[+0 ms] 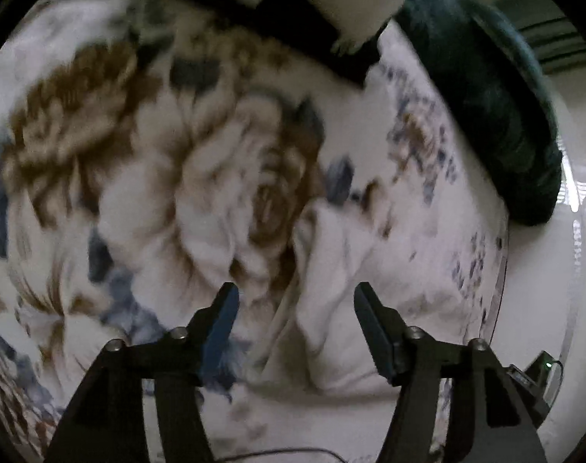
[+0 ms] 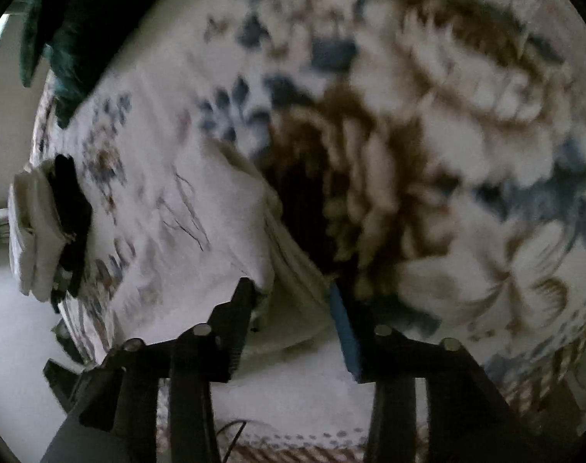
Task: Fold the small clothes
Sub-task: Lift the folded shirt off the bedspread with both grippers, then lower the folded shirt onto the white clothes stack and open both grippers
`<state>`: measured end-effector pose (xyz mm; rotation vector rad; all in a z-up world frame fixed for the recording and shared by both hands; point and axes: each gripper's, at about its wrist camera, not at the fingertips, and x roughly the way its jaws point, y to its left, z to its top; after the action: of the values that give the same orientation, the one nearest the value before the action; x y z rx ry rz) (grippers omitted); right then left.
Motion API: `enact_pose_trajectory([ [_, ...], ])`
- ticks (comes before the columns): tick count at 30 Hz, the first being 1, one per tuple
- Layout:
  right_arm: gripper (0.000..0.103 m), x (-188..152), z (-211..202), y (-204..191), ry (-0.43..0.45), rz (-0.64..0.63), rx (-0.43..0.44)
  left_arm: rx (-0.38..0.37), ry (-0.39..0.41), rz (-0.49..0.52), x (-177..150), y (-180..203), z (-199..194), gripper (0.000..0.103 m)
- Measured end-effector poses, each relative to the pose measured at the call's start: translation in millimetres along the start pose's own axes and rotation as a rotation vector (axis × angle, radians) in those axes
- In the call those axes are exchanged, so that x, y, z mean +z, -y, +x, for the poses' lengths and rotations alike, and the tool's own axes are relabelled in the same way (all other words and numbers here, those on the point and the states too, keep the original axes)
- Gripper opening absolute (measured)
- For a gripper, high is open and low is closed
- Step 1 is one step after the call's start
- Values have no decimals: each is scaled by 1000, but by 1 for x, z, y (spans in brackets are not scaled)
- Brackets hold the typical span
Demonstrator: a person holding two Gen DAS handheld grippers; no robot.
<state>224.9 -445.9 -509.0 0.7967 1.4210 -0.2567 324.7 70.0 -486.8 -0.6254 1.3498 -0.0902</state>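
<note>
A floral blanket (image 1: 146,146) fills my view, with a dark green cushion (image 1: 486,108) at its edge. The white garment (image 1: 347,270) lies on it, between my left gripper's (image 1: 296,294) wide-spread jaws. My right gripper (image 2: 291,289) gapes over its fold.

Floral bedspread (image 1: 138,135) motion-blurred throughout

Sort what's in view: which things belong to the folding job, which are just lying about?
Job:
- white garment, crumpled on the bed
- left gripper, open over it
- right gripper, open at its edge
- stack of white and black clothes, probably already folded

Lying about:
- floral bedspread
- dark green fuzzy blanket
- cable
</note>
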Motion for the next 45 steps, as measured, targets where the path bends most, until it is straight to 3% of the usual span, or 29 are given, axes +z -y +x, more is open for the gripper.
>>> enact_pose_trajectory([
  [1,50,3,-6,-6,46,-25,2,3,15,25,8,7,2,60],
  [3,61,12,-9,-23,104,-94,12,-8,19,42,19,17,13,60],
  [6,63,25,6,-52,148,-204,13,22,-2,111,31,31,43,60],
  [9,63,40,36,-65,123,-250,-12,111,-34,154,38,27,76,60],
  [11,63,46,57,-52,70,-199,-27,115,-56,122,41,10,91,60],
  [13,63,48,75,-29,9,-114,-17,67,-54,77,44,-2,92,61],
  [15,63,45,80,-6,-29,-51,47,12,-44,27,44,-7,81,60],
  [19,66,36,62,6,-30,-34,165,-212,8,-80,27,-23,40,65],
  [24,74,19,55,31,-105,11,360,-384,-74,-181,-18,-47,56,69],
  [28,74,11,87,46,-221,69,423,-394,-134,-192,-37,-49,77,69],
  [32,75,7,106,46,-247,96,476,-373,-94,-179,-39,-33,82,67],
  [33,74,6,109,43,-247,98,486,-369,-77,-173,-37,-30,82,56],
  [34,72,5,112,40,-248,98,489,-370,-43,-161,-37,-26,78,38],
  [35,50,5,112,39,-246,99,495,-376,-29,-148,-37,-23,77,9],
  [36,24,4,111,38,-243,101,505,-382,-26,-141,-36,-18,79,9],
  [45,16,-4,55,-5,-162,34,490,-389,73,-33,-25,20,24,8],
])
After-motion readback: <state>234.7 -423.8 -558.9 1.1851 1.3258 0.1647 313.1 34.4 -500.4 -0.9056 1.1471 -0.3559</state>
